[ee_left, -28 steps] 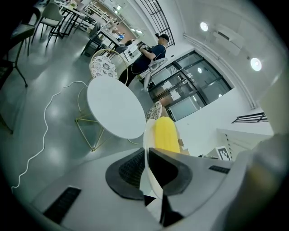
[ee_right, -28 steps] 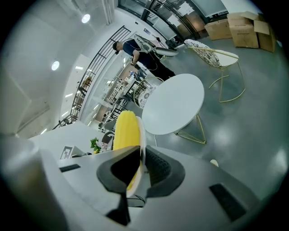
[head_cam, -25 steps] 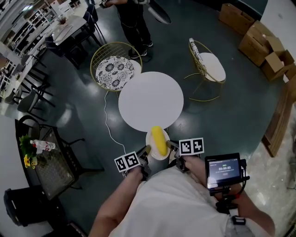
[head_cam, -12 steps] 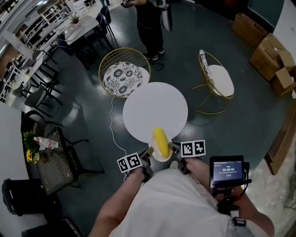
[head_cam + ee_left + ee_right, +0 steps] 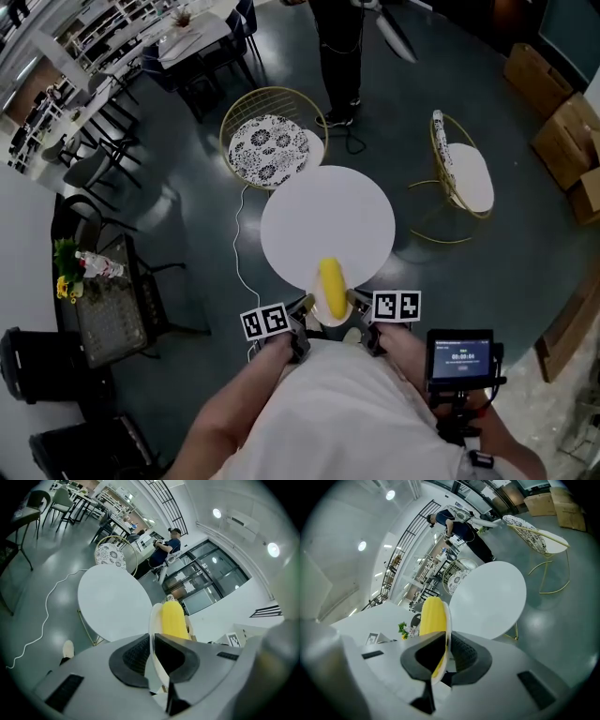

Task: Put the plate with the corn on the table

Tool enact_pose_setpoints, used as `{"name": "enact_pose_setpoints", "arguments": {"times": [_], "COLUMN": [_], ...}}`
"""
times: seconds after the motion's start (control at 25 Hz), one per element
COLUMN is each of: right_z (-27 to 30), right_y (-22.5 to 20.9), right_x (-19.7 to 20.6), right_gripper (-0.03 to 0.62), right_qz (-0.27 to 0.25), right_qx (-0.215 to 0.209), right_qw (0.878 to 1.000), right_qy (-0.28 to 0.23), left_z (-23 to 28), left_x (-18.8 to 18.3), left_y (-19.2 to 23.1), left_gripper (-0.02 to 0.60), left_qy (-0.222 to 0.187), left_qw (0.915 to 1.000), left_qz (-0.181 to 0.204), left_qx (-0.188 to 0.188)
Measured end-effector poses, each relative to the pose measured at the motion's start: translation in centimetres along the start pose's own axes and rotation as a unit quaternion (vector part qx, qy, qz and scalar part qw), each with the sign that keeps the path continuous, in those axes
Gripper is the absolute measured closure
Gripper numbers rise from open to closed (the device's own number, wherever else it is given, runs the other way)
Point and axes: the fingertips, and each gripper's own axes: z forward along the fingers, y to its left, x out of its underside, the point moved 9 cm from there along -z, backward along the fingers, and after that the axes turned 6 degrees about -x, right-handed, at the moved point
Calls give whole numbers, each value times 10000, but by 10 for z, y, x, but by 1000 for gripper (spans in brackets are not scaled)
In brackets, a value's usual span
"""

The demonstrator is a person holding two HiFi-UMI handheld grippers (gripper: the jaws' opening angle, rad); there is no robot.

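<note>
A small white plate (image 5: 320, 305) carries a yellow corn cob (image 5: 331, 281). It hangs at the near edge of the round white table (image 5: 328, 220), held from both sides. My left gripper (image 5: 303, 308) is shut on the plate's left rim. My right gripper (image 5: 353, 302) is shut on its right rim. The left gripper view has the plate's rim (image 5: 153, 620) standing edge-on between the jaws of the left gripper (image 5: 152, 656), the corn (image 5: 173, 619) behind it and the table (image 5: 112, 604) beyond. In the right gripper view the right gripper (image 5: 443, 656) clamps the plate (image 5: 447, 620) beside the corn (image 5: 431, 616).
Two gold wire chairs stand beyond the table, one with a patterned cushion (image 5: 272, 142) and one at the right (image 5: 464, 176). A person (image 5: 342, 47) stands behind them. A white cable (image 5: 239, 234) trails on the floor. A dark side table with flowers (image 5: 98, 300) is at the left, cardboard boxes (image 5: 562, 122) at the right.
The table has come closer in the head view. The plate with the corn, still gripped on both sides, now overlaps the table's near edge.
</note>
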Motion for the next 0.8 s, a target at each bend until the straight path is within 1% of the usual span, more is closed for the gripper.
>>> {"name": "enact_pose_setpoints", "arguments": {"times": [0.16,0.56,0.68,0.8], "right_z": [8,27,36,52], "right_y": [-6,-21,-23,-22], "right_x": [-8,-36,-45,-53], "right_gripper": [551,550,551,550], "right_qz": [57,223,253,204], "right_qx": [28,252,279,267], "right_qw": [10000,9994,9993,9994], "right_qy": [30,-6,36,111], "left_z": [9,41,46,48], "left_x": [-11,-45,-56,-68], "left_y": [4,11,14,24], "left_gripper": [548,548,548,548], "left_qy": [99,334,379,380], "left_qw": [9999,9992,9991,9992], "left_qz": [35,137,152,89], "left_qx": [-13,142,131,86]}}
